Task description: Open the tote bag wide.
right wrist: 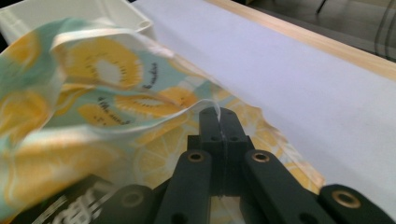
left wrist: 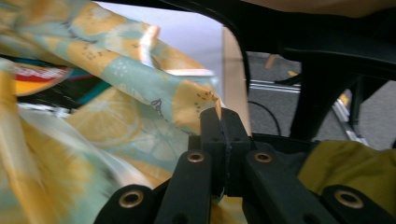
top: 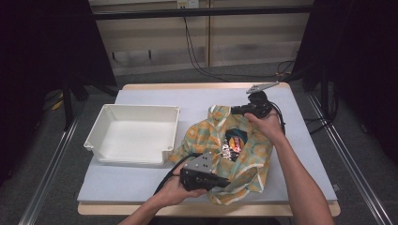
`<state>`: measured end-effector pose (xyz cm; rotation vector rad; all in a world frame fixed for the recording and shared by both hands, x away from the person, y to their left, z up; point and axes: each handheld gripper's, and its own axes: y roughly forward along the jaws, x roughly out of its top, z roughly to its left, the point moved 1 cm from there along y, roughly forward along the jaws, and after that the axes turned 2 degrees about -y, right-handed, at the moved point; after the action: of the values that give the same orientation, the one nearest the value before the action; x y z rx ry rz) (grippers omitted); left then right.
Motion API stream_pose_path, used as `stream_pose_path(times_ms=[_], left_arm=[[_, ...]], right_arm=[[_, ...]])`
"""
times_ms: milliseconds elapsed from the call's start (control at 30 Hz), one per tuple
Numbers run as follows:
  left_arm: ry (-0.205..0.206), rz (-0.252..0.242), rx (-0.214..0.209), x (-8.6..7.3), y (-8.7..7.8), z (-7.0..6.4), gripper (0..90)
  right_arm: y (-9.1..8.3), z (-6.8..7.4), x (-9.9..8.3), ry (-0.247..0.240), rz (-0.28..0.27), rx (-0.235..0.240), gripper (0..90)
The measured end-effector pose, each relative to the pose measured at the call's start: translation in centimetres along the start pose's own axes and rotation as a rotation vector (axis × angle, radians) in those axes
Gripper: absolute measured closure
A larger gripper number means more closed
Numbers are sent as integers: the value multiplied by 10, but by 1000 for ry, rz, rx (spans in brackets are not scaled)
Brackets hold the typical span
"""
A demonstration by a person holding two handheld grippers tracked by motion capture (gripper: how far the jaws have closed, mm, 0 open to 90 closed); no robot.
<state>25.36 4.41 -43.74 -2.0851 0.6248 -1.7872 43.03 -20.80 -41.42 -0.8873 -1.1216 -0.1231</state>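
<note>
Thin printed fabric, pale green with yellow citrus slices, is pinched between both sets of jaws. In the left gripper view the left gripper (left wrist: 223, 122) has its jaws closed together on a corner of the cloth (left wrist: 116, 84), and in the right gripper view the right gripper (right wrist: 220, 122) is clamped the same way on a folded edge of it. Holding two separate edges looks meant to lift and spread the cloth so that what it wraps is exposed.

In the high view the cloth (top: 206, 136) lies right of centre on the table (top: 300, 154), bunched around a dark packet (top: 233, 144) with bright lettering at its middle. The right gripper (top: 237, 110) grips its upper edge and the left gripper (top: 220, 182) its lower edge, near the bottom of the frame. A white tray (top: 96, 129) stands just beside the cloth at centre left, likely the place for the packet or cloth.
</note>
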Motion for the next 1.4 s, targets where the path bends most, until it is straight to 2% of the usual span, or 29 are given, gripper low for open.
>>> stream_pose_path(times_ms=[33, 67, 167, 200, 267, 333, 400, 433, 467, 500, 567, 633, 733, 767, 800, 967, 1200, 1400], left_arm=[[-3, -3, -8, -2, 1, -3, 900], [6, 15, -12, -3, 2, -5, 900], [4, 6, -34, -6, 5, -13, 900], [15, 23, -23, -6, 4, -13, 900], [-7, -5, -34, -8, 2, -13, 900], [-8, -10, -23, -12, 0, -10, 900], [-17, -2, -9, -16, -1, -9, 900], [-22, -4, 1, -17, 0, -8, 898], [-37, -8, 0, -19, -1, -7, 890], [-41, -15, 20, -18, -2, -5, 871], [-54, -36, 25, -17, -5, -3, 846], [-65, -56, 48, -15, -9, -3, 786], [-70, -85, 75, -12, -14, -2, 733], [-84, -104, 83, -11, -15, -3, 725], [-73, -101, 87, -9, -17, -1, 718], [-95, -138, 102, 1, -16, 4, 717], [-114, -155, 124, 20, -12, 23, 727], [-141, -151, 161, 31, -10, 42, 736]], right_arm=[[3, -2, 1, 4, 1, 0, 900], [5, -3, 2, 10, 2, -11, 900], [11, -7, 6, 19, 1, -22, 900], [13, -8, 7, 21, 1, -9, 900], [19, -6, 10, 5, 11, -25, 900], [25, -3, 11, -8, 31, -26, 900], [28, 0, 11, -14, 30, -6, 899], [28, 2, 10, -9, 29, -3, 872], [28, 4, 10, -16, 25, -3, 808], [26, 7, 10, -22, 26, -14, 743], [19, 12, 9, -24, 14, -34, 677], [8, 16, 9, -22, -3, -55, 582], [-11, 20, 4, -6, -37, -56, 511], [-17, 22, 2, 3, -44, -50, 487], [-23, 24, -1, 4, -47, -54, 463], [-48, 32, -13, 0, -75, -67, 427], [-79, 41, -28, 2, -107, -87, 390], [-97, 36, -37, 21, -123, -112, 328]])
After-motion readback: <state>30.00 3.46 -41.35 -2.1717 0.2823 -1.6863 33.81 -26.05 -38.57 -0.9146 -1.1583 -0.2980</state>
